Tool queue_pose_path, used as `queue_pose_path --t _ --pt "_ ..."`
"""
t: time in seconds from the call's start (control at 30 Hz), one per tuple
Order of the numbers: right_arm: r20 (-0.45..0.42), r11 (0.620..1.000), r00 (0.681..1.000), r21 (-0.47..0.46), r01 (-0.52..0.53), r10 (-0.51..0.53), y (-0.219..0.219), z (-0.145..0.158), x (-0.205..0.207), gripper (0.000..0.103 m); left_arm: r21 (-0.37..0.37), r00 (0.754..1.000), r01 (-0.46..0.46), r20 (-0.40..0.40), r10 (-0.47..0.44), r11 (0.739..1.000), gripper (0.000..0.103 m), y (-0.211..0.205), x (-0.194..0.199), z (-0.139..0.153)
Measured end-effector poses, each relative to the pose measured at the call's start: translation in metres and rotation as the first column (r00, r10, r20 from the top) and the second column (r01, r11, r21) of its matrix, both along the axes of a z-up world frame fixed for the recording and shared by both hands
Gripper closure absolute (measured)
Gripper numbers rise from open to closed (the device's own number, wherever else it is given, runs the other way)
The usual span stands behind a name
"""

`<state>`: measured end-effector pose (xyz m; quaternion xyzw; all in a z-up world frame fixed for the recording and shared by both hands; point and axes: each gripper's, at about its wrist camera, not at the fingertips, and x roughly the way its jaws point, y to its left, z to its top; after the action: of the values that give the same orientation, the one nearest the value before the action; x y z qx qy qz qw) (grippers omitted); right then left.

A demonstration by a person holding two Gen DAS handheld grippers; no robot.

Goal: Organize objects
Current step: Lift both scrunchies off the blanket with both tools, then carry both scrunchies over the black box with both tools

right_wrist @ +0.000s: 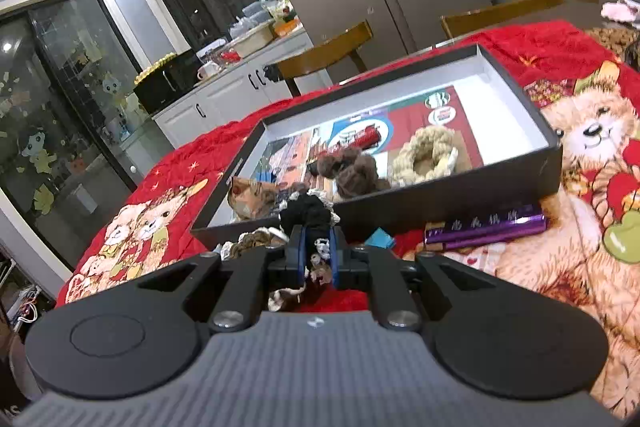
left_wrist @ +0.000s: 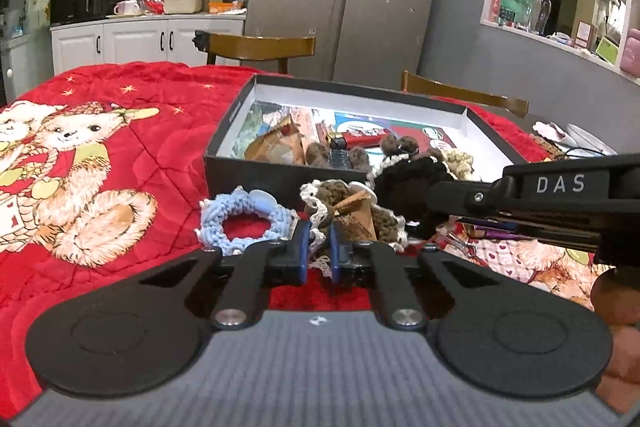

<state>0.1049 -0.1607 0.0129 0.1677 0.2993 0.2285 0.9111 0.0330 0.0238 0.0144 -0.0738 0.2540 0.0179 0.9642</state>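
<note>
The red bear-print blanket [left_wrist: 160, 131] covers the surface; on it the open black box [right_wrist: 440, 199] already holds scrunchies; the right tongs [right_wrist: 318, 255] are nearly closed on the black scrunchie [right_wrist: 308, 209], just before the box's near wall; lift it above that wall before releasing, I judge; the left tongs [left_wrist: 319, 251] stand narrowly parted, whether gripping the brown scrunchie's [left_wrist: 340, 203] lace I cannot tell; the blue scrunchie [left_wrist: 240, 223] and purple packet [right_wrist: 486, 227] wait beside.
</note>
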Motion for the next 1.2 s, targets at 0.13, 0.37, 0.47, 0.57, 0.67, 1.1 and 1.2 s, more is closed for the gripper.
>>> queue_pose_path --t 0.13,0.37,0.47,0.57,0.67,1.1,1.2 --pt "0.031 1.0 0.999 0.004 0.017 -0.017 -0.002 0.001 0.0 0.09 0.012 1.0 -0.015 0.01 0.015 1.0 0.091 0.001 -0.001 0.004" --pt "0.079 1.0 0.997 0.01 0.014 -0.015 -0.002 0.003 -0.002 0.09 0.073 0.999 -0.048 0.008 0.048 0.996 0.091 -0.002 -0.002 0.011" --pt "0.095 1.0 0.995 0.011 0.015 -0.016 -0.001 0.004 -0.004 0.09 0.096 0.998 -0.057 0.015 0.056 0.994 0.091 -0.003 -0.003 0.012" --pt "0.123 1.0 0.992 0.004 0.016 -0.016 0.0 0.007 -0.006 0.09 0.087 0.998 -0.059 0.017 0.058 0.994 0.091 -0.002 -0.004 0.013" --pt "0.148 1.0 0.989 0.007 0.011 -0.012 0.0 0.011 -0.008 0.09 0.08 0.998 -0.062 0.023 0.06 0.995 0.091 -0.002 -0.006 0.016" --pt "0.15 0.999 0.989 0.048 -0.021 0.014 0.0 0.012 -0.001 0.09 0.055 0.995 -0.077 0.063 0.074 0.996 0.091 0.001 -0.019 0.027" --pt "0.147 0.998 0.989 0.055 -0.027 0.019 -0.001 0.011 -0.002 0.09 0.05 0.995 -0.085 0.064 0.082 0.995 0.091 0.003 -0.019 0.026"
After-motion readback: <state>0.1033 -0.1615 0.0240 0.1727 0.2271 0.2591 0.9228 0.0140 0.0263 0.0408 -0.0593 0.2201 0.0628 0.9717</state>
